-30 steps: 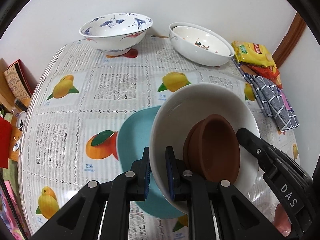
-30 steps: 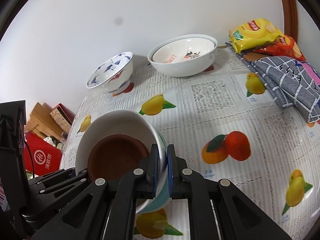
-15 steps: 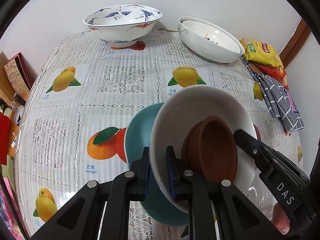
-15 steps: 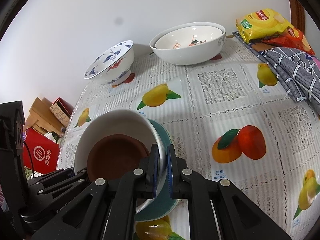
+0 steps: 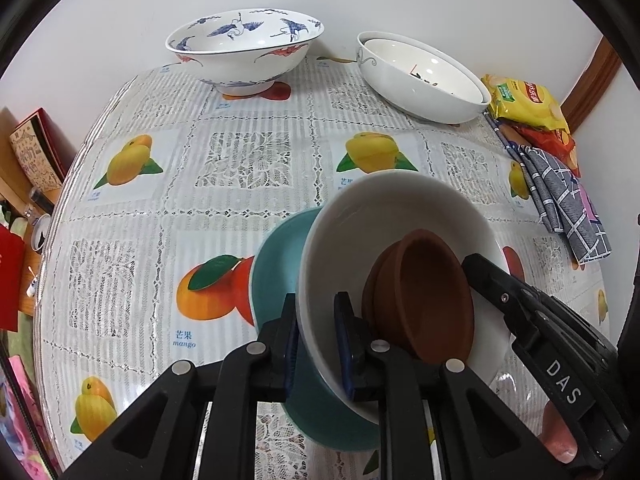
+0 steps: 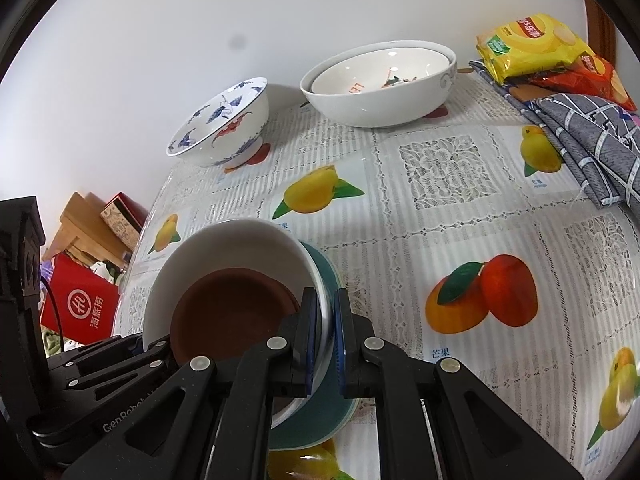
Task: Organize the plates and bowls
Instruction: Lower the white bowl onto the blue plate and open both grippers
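Note:
A stack of a teal plate [image 5: 276, 276], a white bowl [image 5: 400, 208] and a brown bowl [image 5: 428, 300] hangs over the table between both grippers. My left gripper [image 5: 318, 340] is shut on the stack's near rim. My right gripper [image 6: 322, 336] is shut on the opposite rim of the white bowl [image 6: 240, 240], with the teal plate [image 6: 328, 412] under it and the brown bowl [image 6: 232, 308] inside. A blue crane-patterned bowl [image 5: 244, 52] and two nested white bowls [image 5: 424, 76] stand at the table's far side.
The round table [image 5: 244, 168] has a fruit-print cloth. Snack bags [image 5: 524, 100] and a grey checked cloth [image 5: 560, 200] lie at its right edge. A red bag [image 6: 80, 304] and boxes [image 6: 120, 216] sit beyond the left edge. A white wall is behind.
Both grippers and the held stack have moved toward the far bowls, which now look larger and nearer. The grips have not changed.

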### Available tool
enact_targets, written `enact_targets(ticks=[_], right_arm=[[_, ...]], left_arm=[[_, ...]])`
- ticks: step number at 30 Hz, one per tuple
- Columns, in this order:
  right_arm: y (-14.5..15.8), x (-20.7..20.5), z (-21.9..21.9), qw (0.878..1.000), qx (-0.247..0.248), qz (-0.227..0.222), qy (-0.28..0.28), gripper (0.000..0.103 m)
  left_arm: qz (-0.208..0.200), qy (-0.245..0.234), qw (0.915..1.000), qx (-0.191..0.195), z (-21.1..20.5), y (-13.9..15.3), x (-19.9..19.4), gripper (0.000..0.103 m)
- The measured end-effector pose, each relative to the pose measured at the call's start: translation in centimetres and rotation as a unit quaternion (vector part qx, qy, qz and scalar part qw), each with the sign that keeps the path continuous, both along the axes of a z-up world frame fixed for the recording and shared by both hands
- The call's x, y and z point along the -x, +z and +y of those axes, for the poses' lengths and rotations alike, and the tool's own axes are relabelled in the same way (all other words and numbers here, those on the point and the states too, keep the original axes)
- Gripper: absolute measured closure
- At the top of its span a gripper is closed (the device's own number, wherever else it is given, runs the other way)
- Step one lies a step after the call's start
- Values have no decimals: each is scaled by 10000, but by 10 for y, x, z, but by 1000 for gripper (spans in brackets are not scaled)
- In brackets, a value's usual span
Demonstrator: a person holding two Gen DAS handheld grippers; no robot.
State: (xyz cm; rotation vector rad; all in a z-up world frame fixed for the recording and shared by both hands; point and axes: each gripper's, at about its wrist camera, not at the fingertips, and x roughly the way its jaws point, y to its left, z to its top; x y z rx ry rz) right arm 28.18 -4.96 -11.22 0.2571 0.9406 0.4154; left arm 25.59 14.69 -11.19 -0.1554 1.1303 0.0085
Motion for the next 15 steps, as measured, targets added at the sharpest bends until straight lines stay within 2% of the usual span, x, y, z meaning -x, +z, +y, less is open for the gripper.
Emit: enact_targets(ticks=[11,15], right_arm=[[-2,-3,0,9999,-109,49,52,94],[-2,-3,-1,9999,-69,48,65,91]], left_arm=[[-35,-21,9999,-143,-1,1,0,84],[-25,-38,9999,-158,-1,1,1,82]])
